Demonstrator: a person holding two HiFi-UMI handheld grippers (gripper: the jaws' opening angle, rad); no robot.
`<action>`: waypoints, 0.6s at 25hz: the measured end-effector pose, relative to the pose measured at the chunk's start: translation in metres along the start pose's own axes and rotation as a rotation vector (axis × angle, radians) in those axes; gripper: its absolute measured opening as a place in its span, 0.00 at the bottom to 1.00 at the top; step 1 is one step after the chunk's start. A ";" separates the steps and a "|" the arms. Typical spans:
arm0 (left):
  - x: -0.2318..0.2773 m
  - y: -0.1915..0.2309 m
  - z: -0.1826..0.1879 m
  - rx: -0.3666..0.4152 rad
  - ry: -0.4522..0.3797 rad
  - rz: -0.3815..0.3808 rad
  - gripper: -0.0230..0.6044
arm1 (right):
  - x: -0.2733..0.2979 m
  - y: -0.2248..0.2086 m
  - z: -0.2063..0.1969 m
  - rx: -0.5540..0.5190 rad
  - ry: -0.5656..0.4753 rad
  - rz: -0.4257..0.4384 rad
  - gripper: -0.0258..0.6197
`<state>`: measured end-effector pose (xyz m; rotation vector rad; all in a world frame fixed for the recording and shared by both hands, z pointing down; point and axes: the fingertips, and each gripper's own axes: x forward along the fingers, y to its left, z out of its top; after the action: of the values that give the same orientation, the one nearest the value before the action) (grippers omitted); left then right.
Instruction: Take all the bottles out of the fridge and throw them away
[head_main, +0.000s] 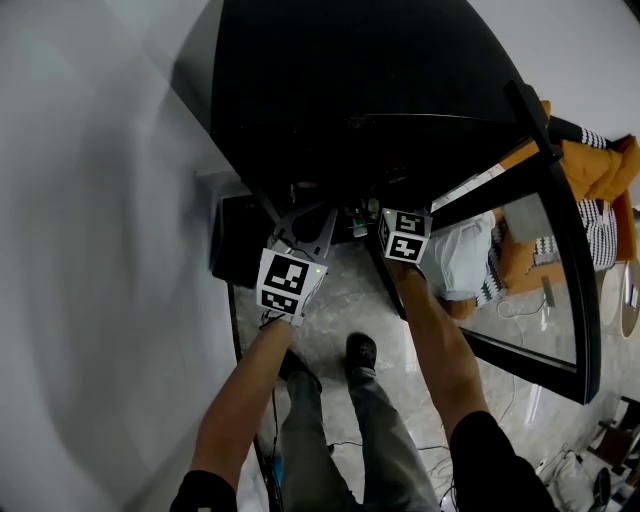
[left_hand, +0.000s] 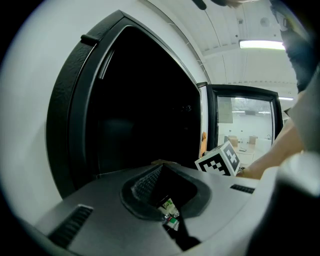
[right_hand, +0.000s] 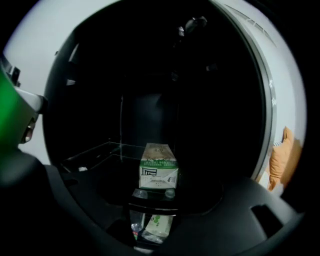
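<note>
The black fridge (head_main: 350, 110) stands open, its inside dark. On a glass shelf (right_hand: 95, 152) sits a green-and-white carton (right_hand: 158, 167). My right gripper (right_hand: 152, 210) points into the fridge just below the carton. A clear bottle with a green label (right_hand: 156, 225) lies low between its dark jaws; whether the pads press on it is hidden. From above, its marker cube (head_main: 405, 235) is at the fridge mouth. My left gripper (head_main: 300, 225) waits beside it. In the left gripper view a small green-labelled bottle (left_hand: 170, 210) shows in the dark gap between the grey jaws.
The fridge's glass door (head_main: 540, 250) swings open to the right. A white wall (head_main: 90, 250) runs along the left. The person's legs and shoes (head_main: 360, 350) stand on the marble floor before the fridge. Orange cushions (head_main: 600, 170) show behind the door.
</note>
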<state>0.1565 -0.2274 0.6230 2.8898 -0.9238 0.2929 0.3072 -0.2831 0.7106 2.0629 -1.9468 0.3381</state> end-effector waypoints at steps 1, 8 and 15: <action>-0.002 -0.001 -0.001 -0.002 0.001 0.003 0.04 | -0.006 0.005 0.002 -0.007 -0.012 0.011 0.42; -0.023 -0.007 -0.015 -0.027 0.007 0.035 0.04 | -0.061 0.039 0.009 -0.030 -0.095 0.094 0.42; -0.055 -0.012 -0.035 -0.054 0.023 0.074 0.04 | -0.112 0.063 0.003 -0.035 -0.113 0.153 0.42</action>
<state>0.1148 -0.1816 0.6449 2.8017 -1.0200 0.3015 0.2378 -0.1832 0.6709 1.9555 -2.1679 0.2215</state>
